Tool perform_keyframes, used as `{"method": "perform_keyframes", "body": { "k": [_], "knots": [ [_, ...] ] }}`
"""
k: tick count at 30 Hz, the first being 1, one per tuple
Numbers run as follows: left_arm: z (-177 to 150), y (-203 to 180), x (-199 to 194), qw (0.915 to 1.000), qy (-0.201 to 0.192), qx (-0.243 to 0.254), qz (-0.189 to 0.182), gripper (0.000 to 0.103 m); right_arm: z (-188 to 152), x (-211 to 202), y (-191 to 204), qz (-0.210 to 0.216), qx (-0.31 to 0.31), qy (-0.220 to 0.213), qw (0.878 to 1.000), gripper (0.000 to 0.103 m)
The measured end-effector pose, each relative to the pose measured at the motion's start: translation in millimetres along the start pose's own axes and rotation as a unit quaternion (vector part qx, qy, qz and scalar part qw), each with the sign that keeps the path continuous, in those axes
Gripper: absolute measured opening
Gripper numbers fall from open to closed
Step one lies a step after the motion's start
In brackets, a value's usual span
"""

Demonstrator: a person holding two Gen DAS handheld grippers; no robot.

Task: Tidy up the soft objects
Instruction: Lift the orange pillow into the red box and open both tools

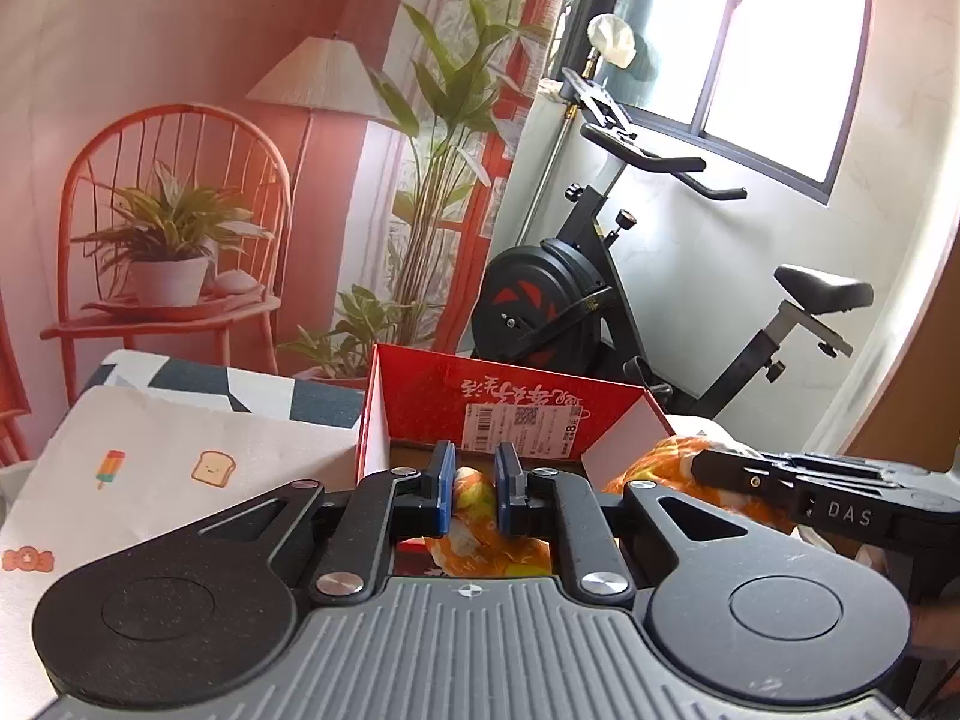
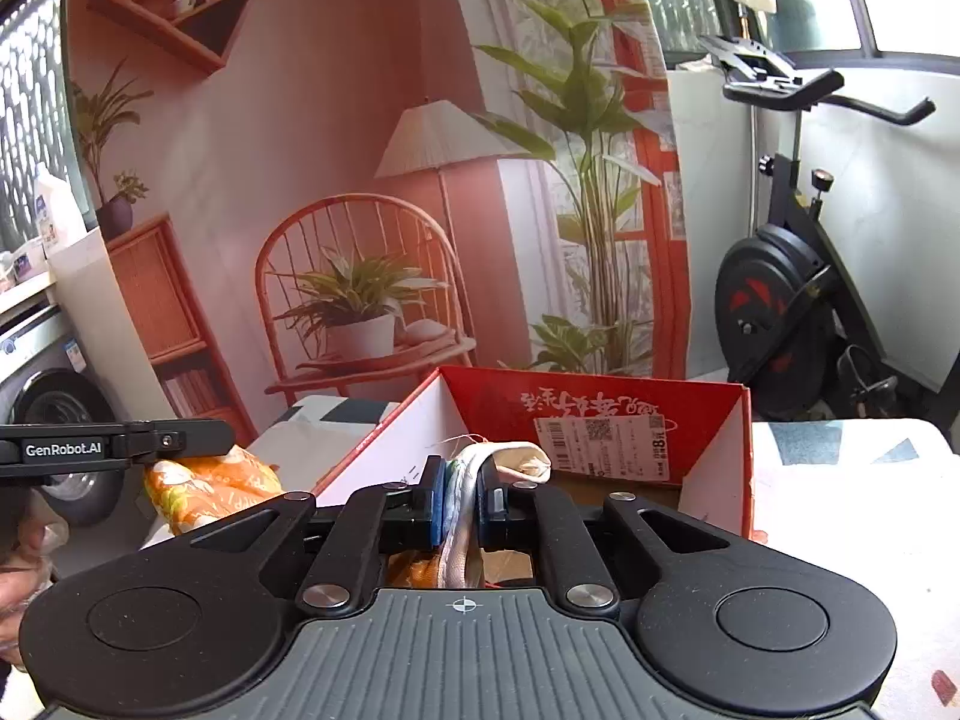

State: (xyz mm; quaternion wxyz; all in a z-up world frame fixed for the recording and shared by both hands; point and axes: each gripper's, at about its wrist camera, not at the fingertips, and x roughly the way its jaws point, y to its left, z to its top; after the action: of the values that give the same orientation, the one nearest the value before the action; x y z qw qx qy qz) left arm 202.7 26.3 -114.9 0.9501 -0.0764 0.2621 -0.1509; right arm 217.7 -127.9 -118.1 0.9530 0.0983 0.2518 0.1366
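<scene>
An orange and yellow patterned cloth (image 1: 480, 558) hangs in front of an open red cardboard box (image 1: 516, 408). My left gripper (image 1: 474, 471) is shut on a bunched fold of this cloth between its blue pads. The cloth stretches right (image 1: 654, 471) to my right gripper (image 1: 720, 471), which comes in from the side. In the right wrist view my right gripper (image 2: 465, 483) is shut on a white stitched edge of fabric (image 2: 459, 546), with orange cloth (image 2: 414, 570) showing beneath. My left gripper (image 2: 192, 441) sits at the left over the orange cloth (image 2: 210, 492). The red box (image 2: 600, 408) stands just beyond.
A pale table cover (image 1: 180, 480) printed with toast and popsicles lies left of the box. An exercise bike (image 1: 570, 312) stands behind by the window. A printed room backdrop (image 2: 360, 180) fills the back. A washing machine (image 2: 48, 420) and a person's hand (image 2: 18, 588) are at far left.
</scene>
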Motion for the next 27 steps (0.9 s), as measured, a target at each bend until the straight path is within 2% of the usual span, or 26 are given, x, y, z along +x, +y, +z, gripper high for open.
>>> {"method": "perform_keyframes", "body": {
  "k": [5,8,12,16,23,27],
  "knots": [
    [-2,6,-5,0.9998,0.009,-0.015,-0.014,0.014,3,-6,-5,0.016,0.017,0.000,1.000,0.008],
    [5,6,-12,0.9996,-0.007,-0.019,-0.020,0.014,7,-12,-6,0.022,0.022,-0.014,0.999,0.008],
    [20,-1,-13,0.9992,-0.035,0.002,-0.017,0.014,20,-15,-5,0.020,0.007,-0.038,0.999,0.008],
    [33,-9,10,0.9988,-0.043,0.023,0.000,0.014,34,3,-12,-0.001,-0.007,-0.039,0.999,0.008],
    [44,-8,89,0.9975,0.004,0.043,0.056,0.014,42,82,-35,-0.057,-0.046,0.027,0.997,0.008],
    [45,-3,125,0.9953,0.034,0.055,0.072,0.014,39,122,-46,-0.074,-0.054,0.068,0.993,0.008]
  ]
}}
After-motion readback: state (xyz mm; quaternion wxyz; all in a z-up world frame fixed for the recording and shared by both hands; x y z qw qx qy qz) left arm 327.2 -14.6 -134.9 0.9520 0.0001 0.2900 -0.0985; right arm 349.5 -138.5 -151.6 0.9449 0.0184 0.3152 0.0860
